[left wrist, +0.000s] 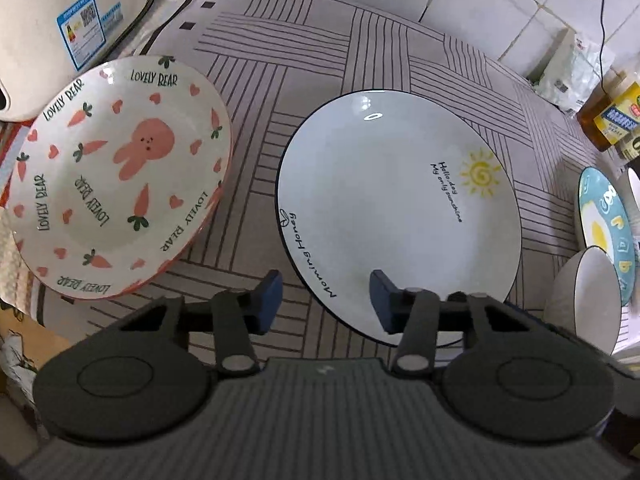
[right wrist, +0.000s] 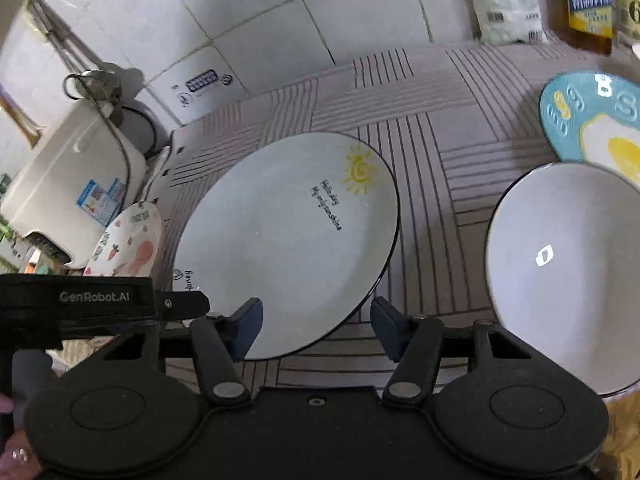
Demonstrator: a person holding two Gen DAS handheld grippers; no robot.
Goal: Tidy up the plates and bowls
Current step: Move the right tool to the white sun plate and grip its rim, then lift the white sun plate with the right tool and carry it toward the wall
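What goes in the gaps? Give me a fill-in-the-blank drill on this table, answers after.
1. The white plate has a yellow ____ painted on it.
2. The carrot plate shows a pink ____ in its middle.
3. The blue plate carries a fried ____.
4. The left gripper straddles the rim of the ____ plate.

Answers: sun; rabbit; egg; white

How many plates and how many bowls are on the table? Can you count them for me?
Plates: 3, the bunny plate, the sun plate and the blue egg plate.
Bowls: 1, the white bowl. A white rim at the left view's right edge may be another dish; too little shows to count.
Total: 4.
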